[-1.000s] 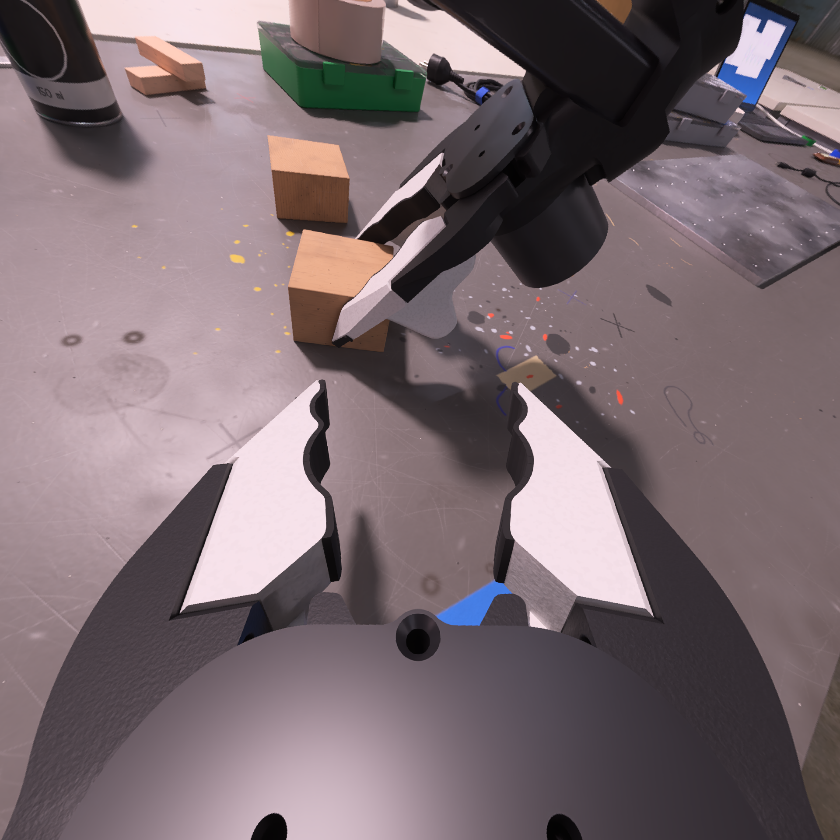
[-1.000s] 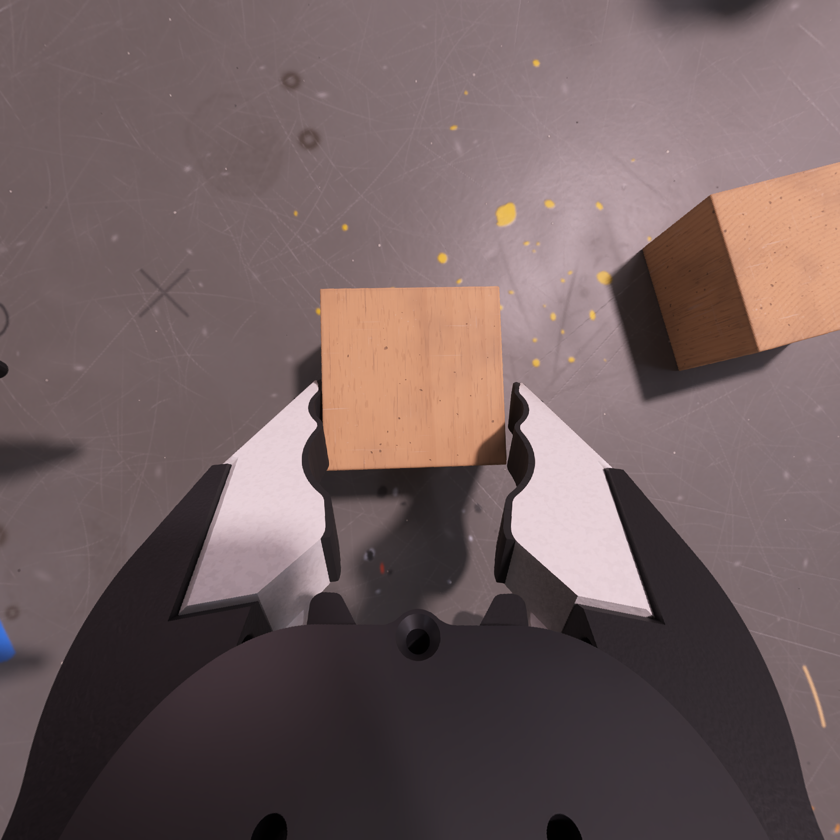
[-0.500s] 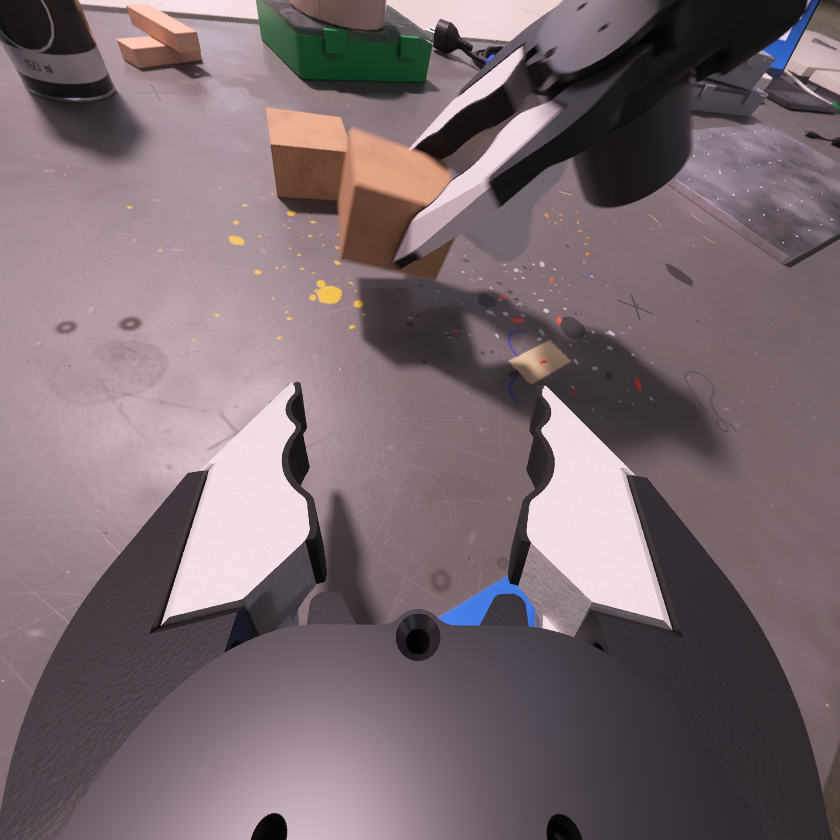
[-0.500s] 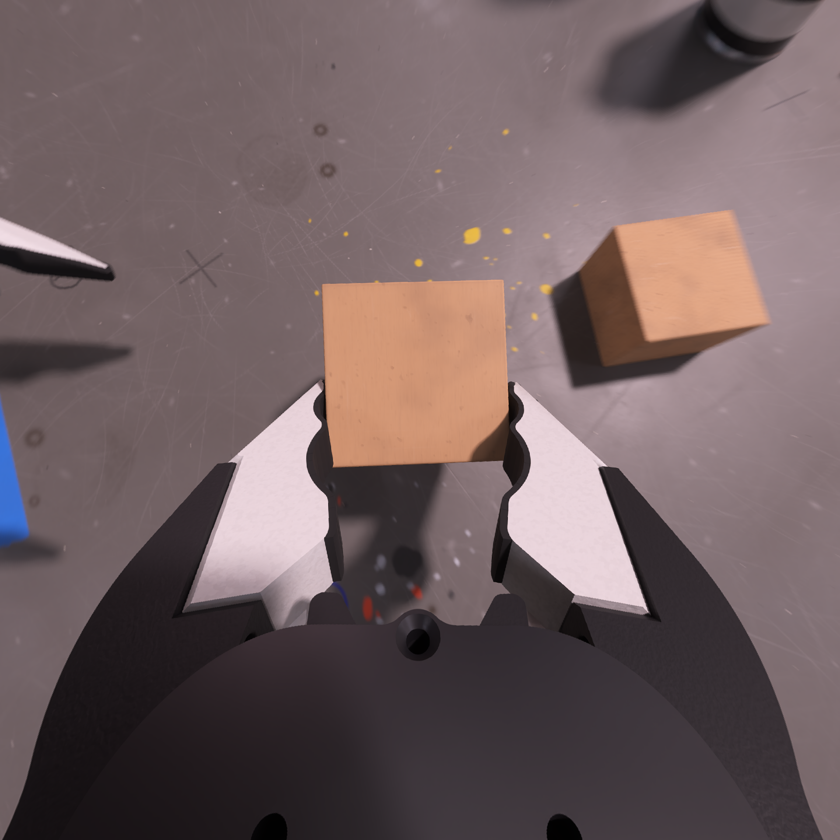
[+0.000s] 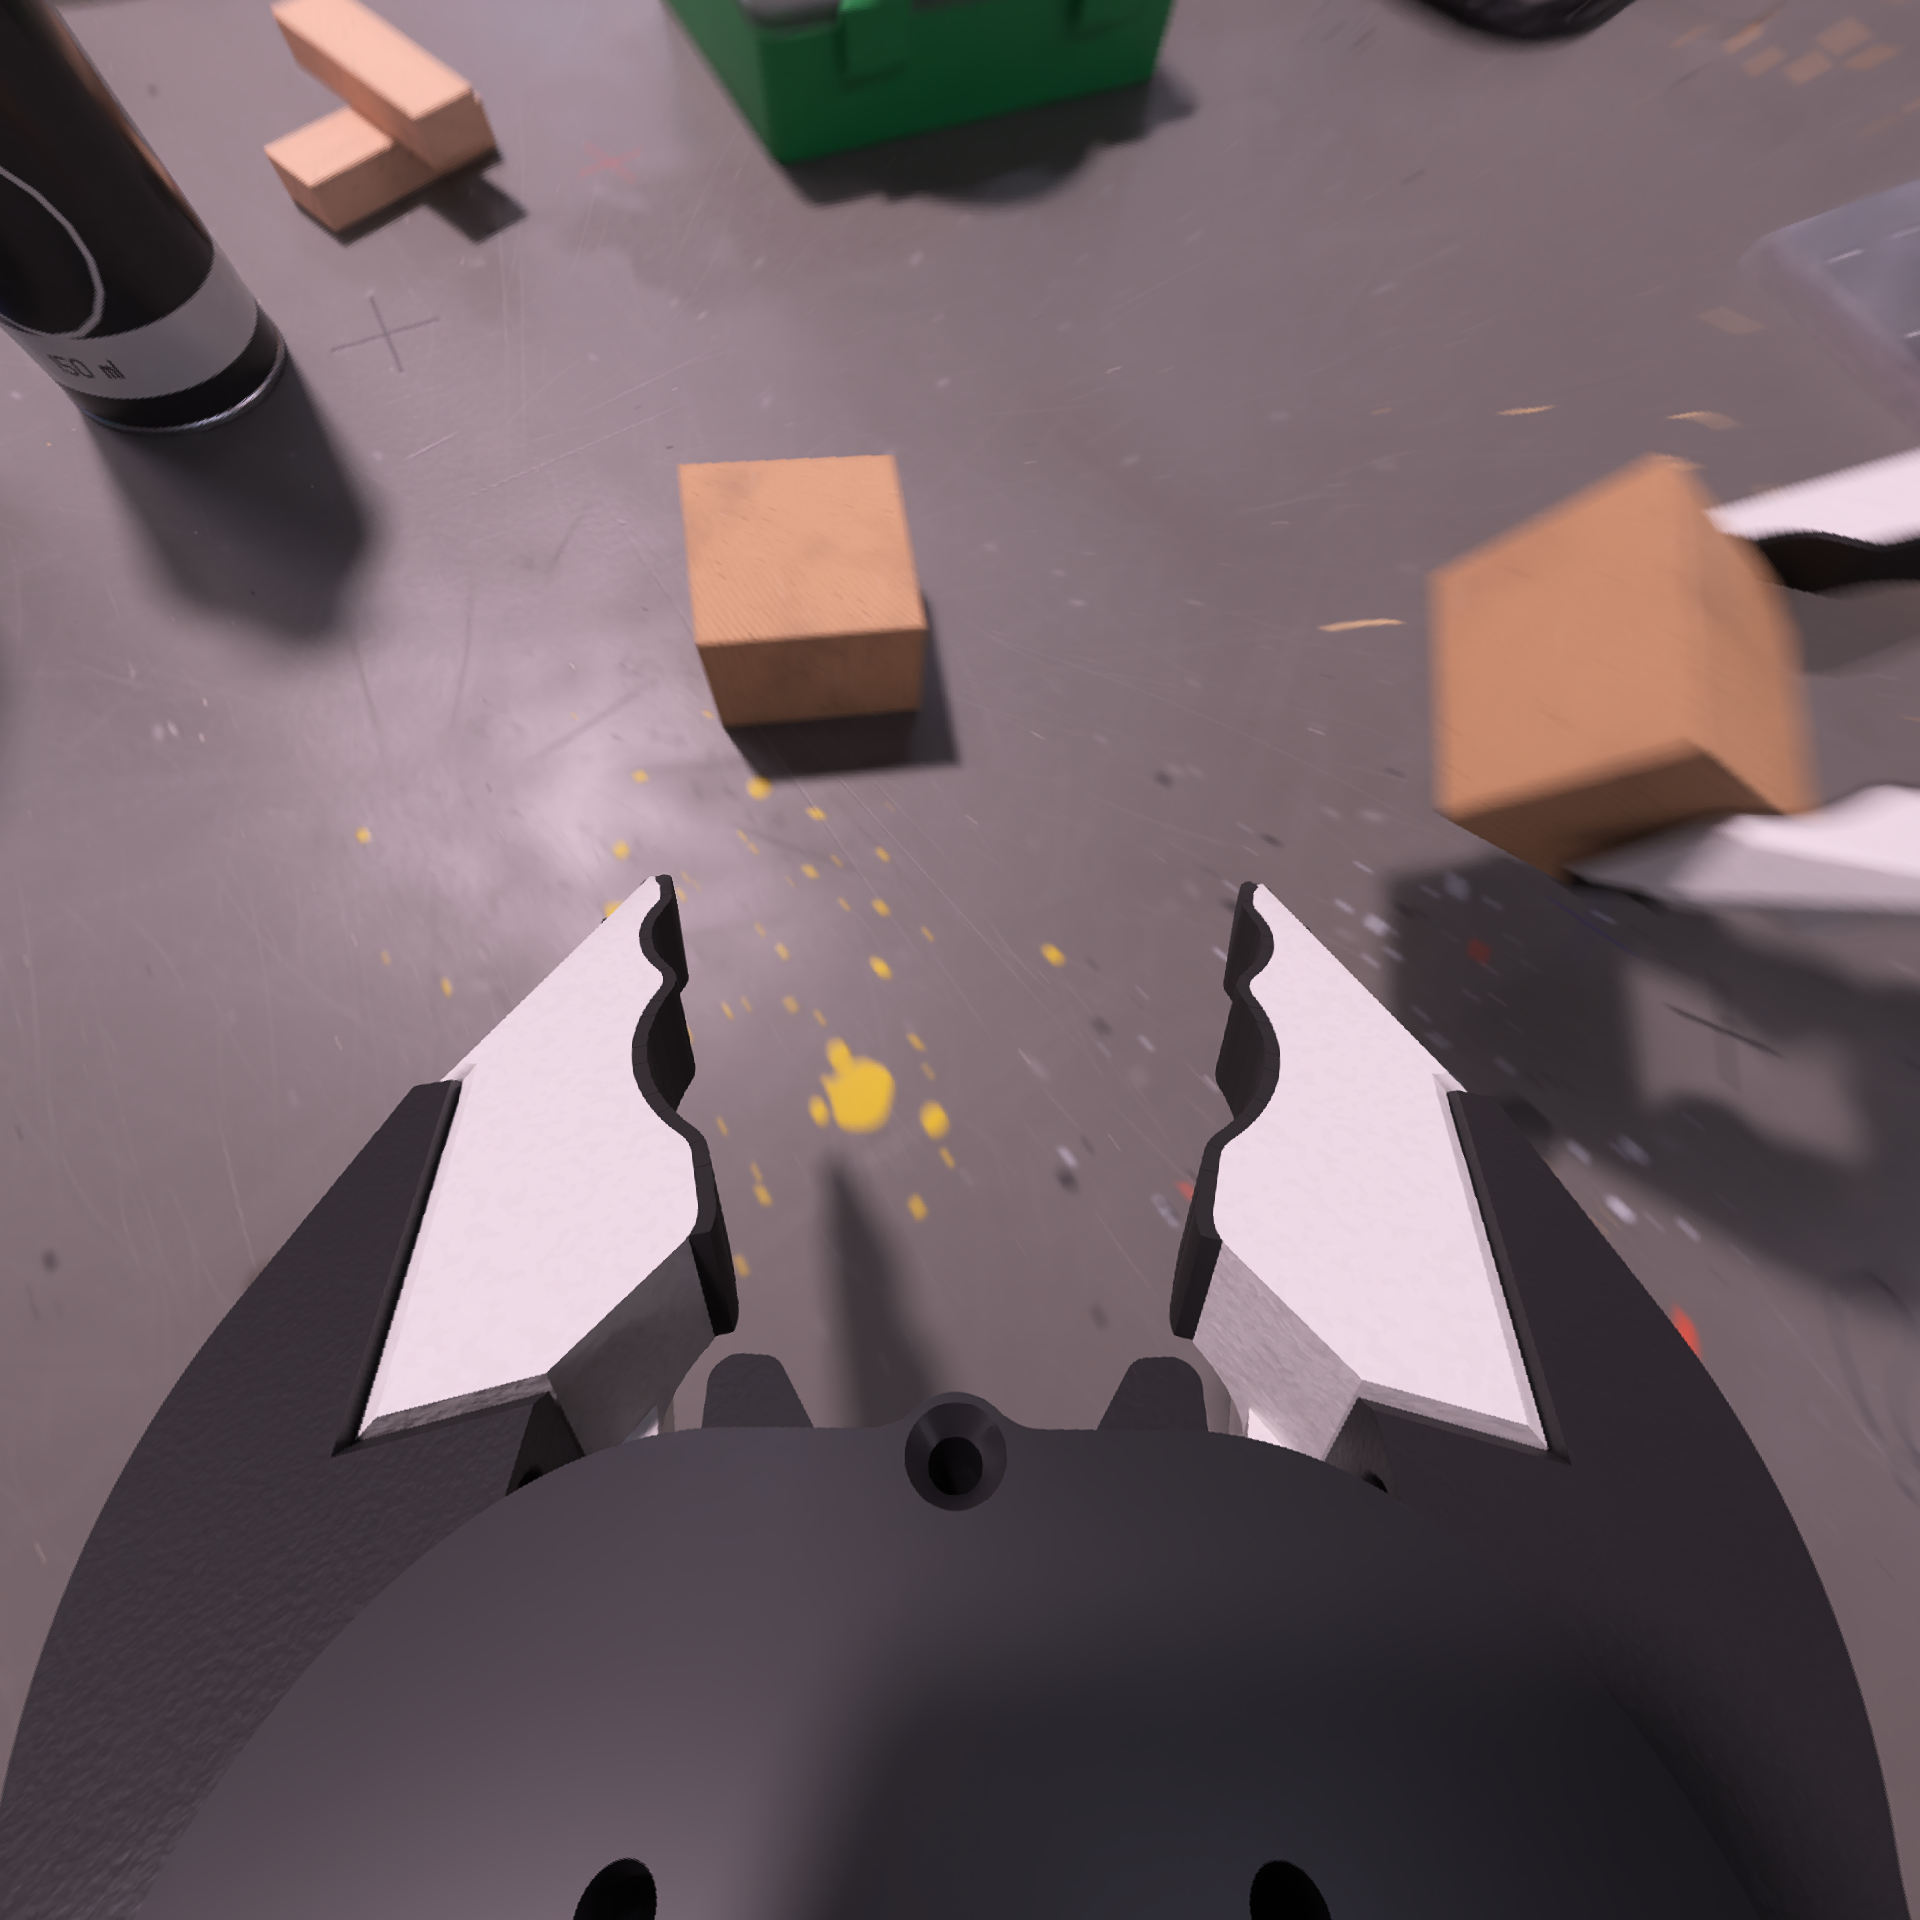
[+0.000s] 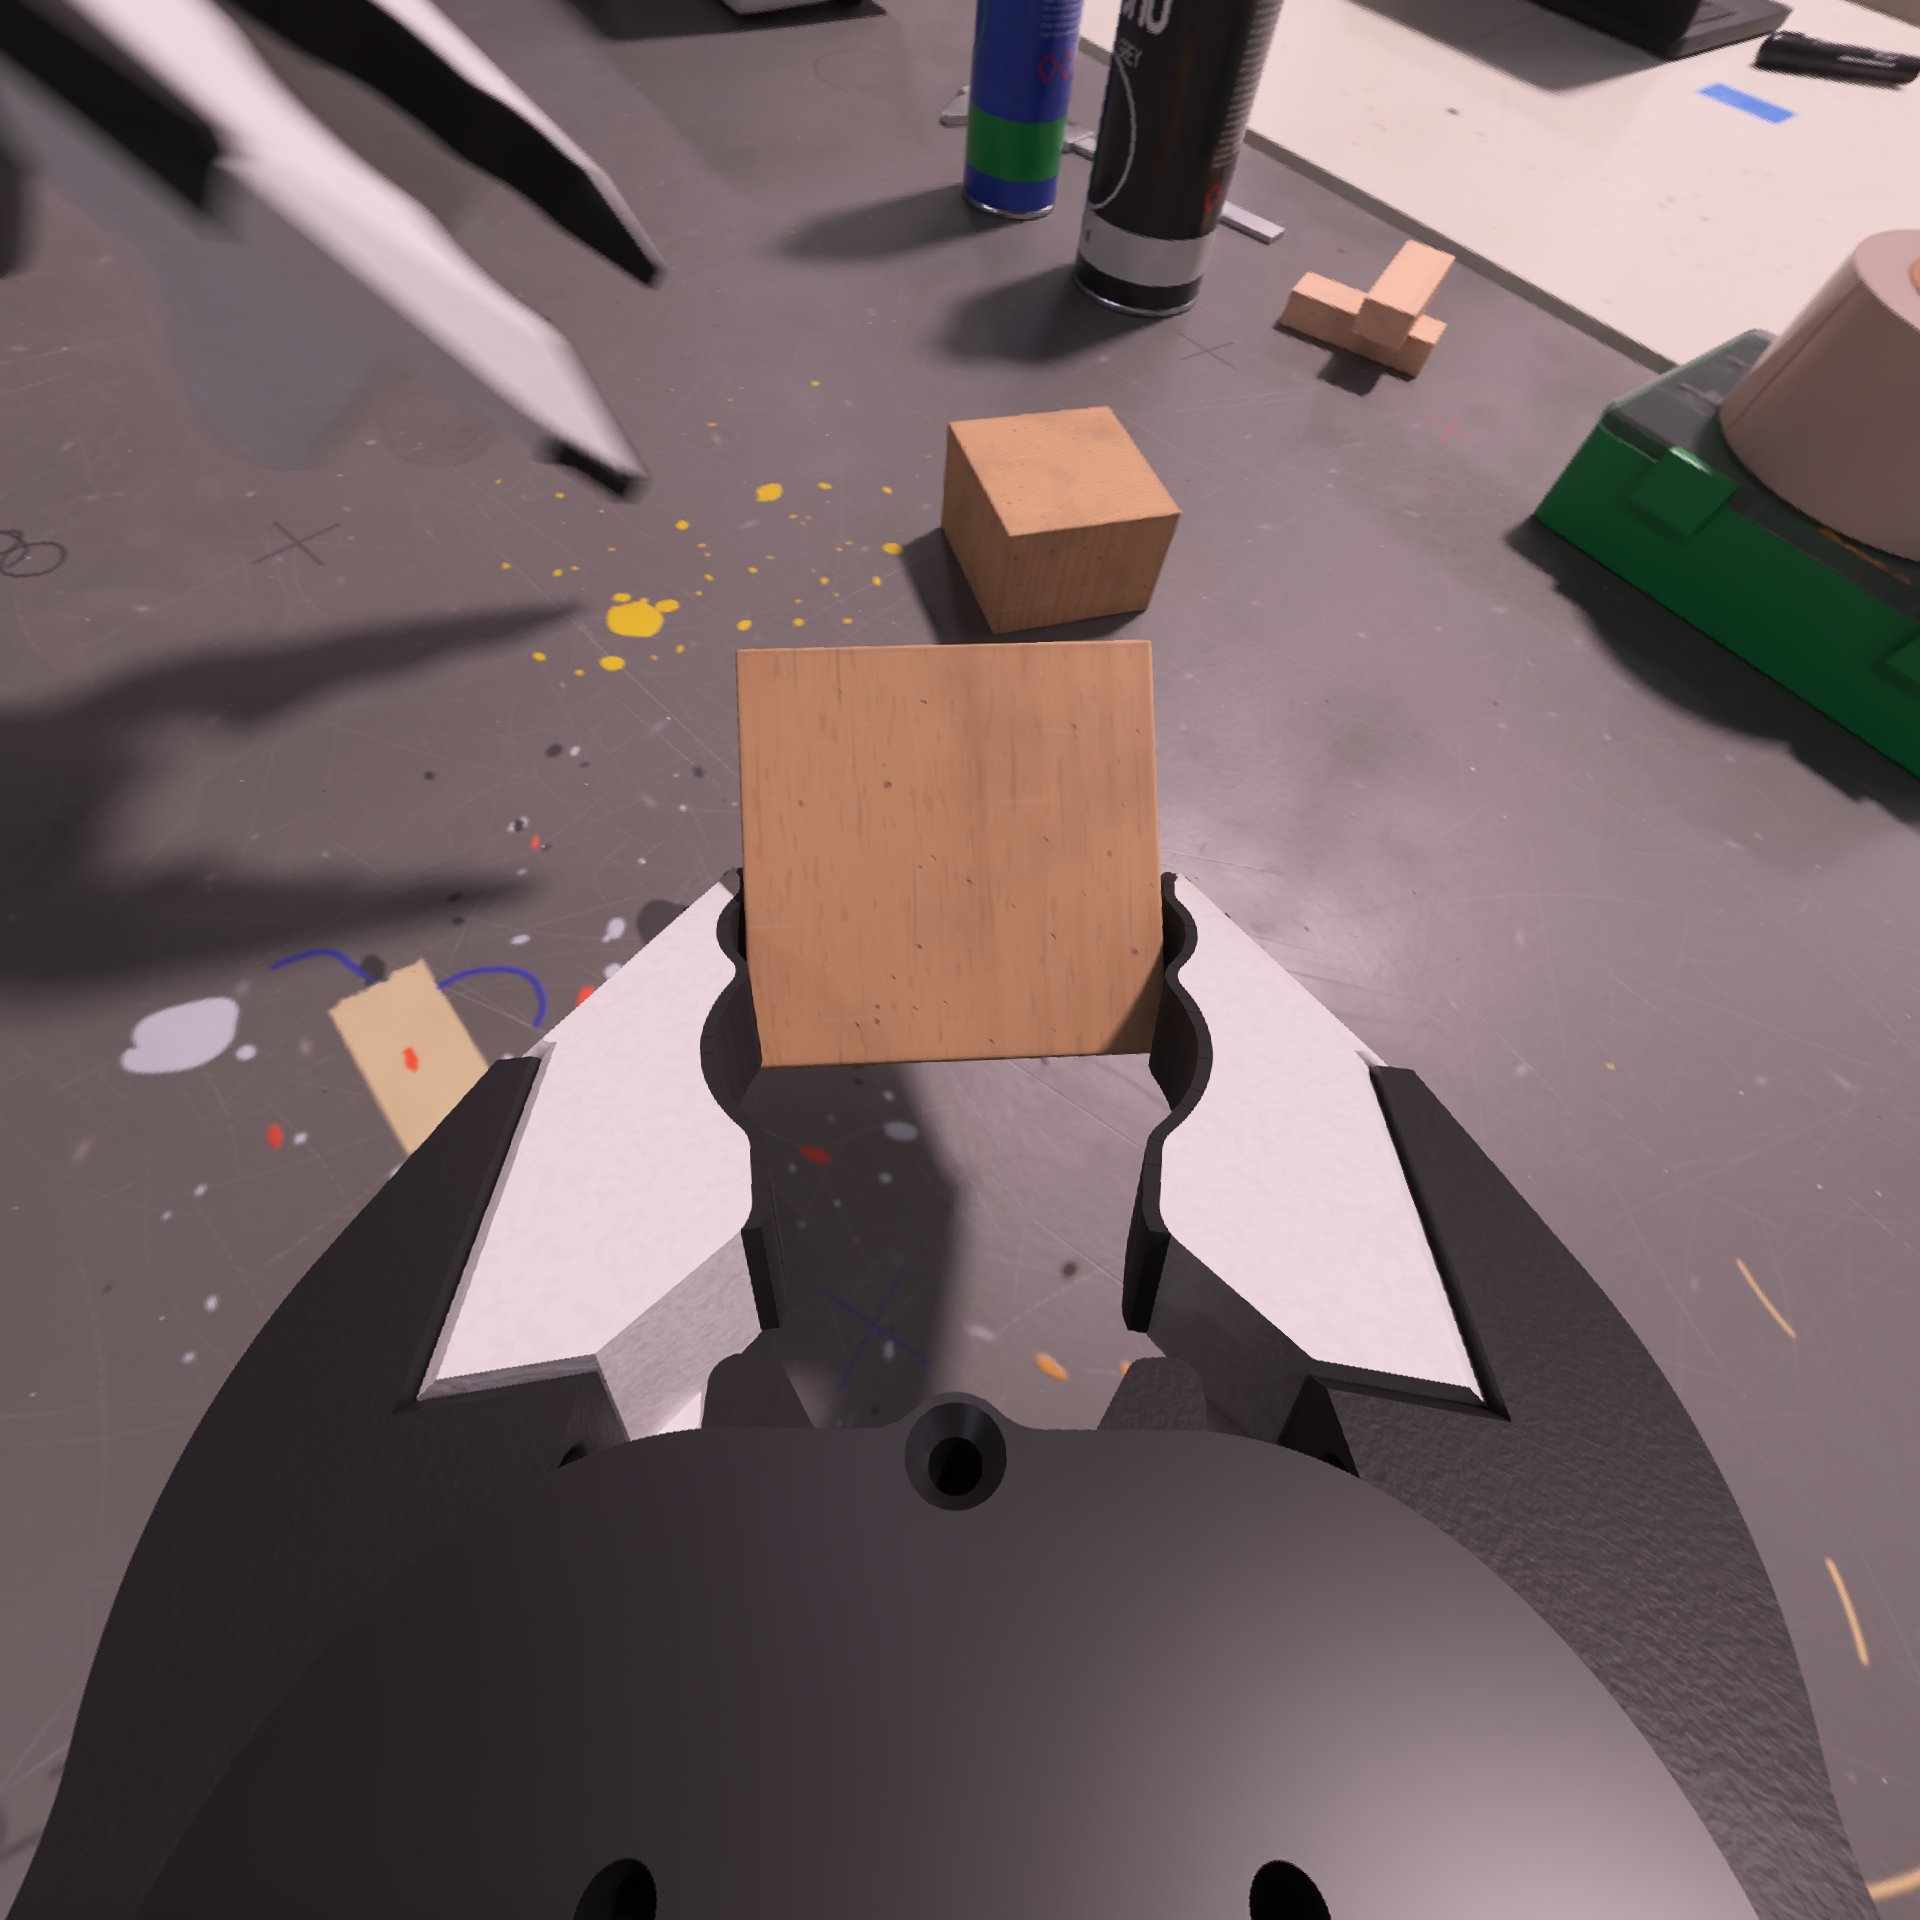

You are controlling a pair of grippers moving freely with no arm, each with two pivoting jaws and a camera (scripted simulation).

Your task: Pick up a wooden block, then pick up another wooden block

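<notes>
My right gripper (image 6: 951, 883) is shut on a wooden block (image 6: 945, 852) and holds it above the grey table; that held block also shows at the right of the left wrist view (image 5: 1610, 665). A second wooden block (image 5: 802, 587) rests on the table, ahead of my open, empty left gripper (image 5: 951, 883) and a little left of its centre line. The same block lies beyond the held one in the right wrist view (image 6: 1055, 516). The left gripper's fingers (image 6: 436, 260) show blurred at the upper left of the right wrist view.
A black spray can (image 5: 114, 260) stands far left. Two crossed small wooden pieces (image 5: 374, 114) and a green case (image 5: 935, 62) lie beyond the block. A blue can (image 6: 1013, 104) and a black can (image 6: 1164, 156) stand at the back of the right wrist view.
My right gripper has lifted its block off the table and carried it right. My left gripper has moved forward toward the second block and its fingers have spread wider.
</notes>
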